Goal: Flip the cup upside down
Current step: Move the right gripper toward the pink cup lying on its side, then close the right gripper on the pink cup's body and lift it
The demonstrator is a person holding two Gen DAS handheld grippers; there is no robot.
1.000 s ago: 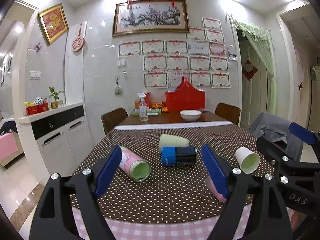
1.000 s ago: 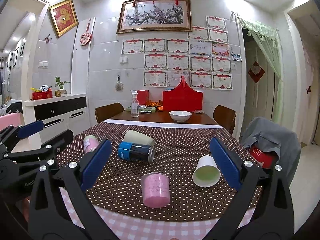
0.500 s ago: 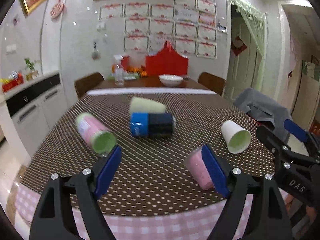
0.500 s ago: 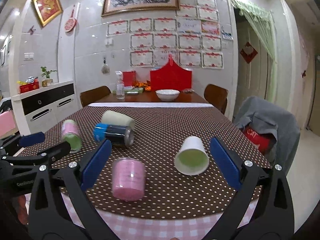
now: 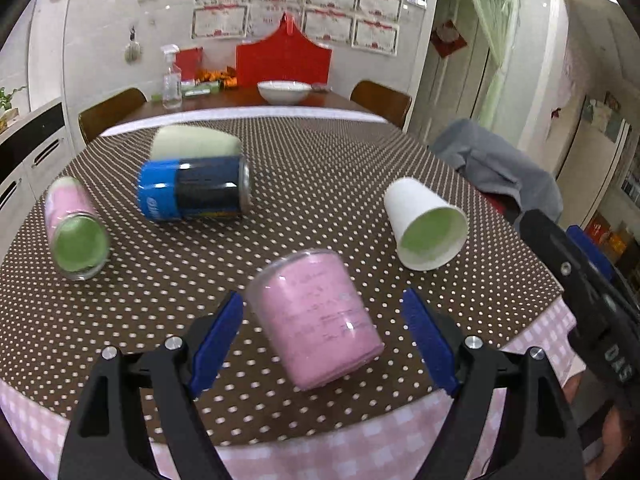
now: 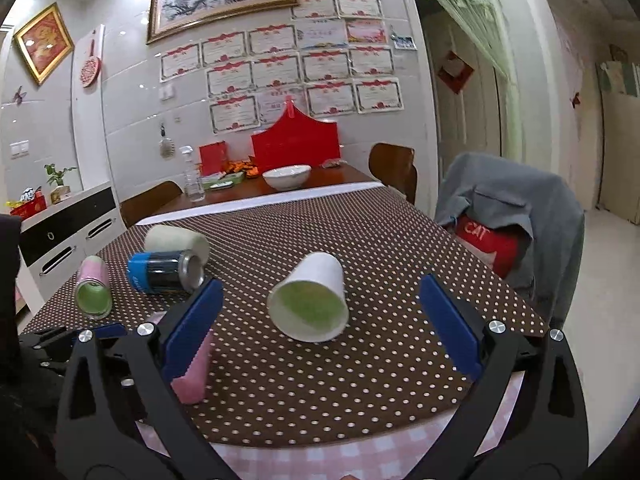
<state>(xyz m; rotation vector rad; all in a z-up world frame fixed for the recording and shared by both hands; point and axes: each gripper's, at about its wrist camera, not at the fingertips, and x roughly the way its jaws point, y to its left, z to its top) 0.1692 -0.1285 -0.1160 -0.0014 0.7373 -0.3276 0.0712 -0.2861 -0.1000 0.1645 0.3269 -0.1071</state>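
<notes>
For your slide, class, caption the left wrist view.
Open left gripper straddles a toppled pink cup; white cup lies beside it.

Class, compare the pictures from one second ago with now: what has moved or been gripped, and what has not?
Both grippers advanced and tilted down: the left gripper now brackets the lying pink plastic cup, and the right gripper faces the tipped white paper cup. Nothing is gripped; all cups and the blue can lie unmoved.
</notes>
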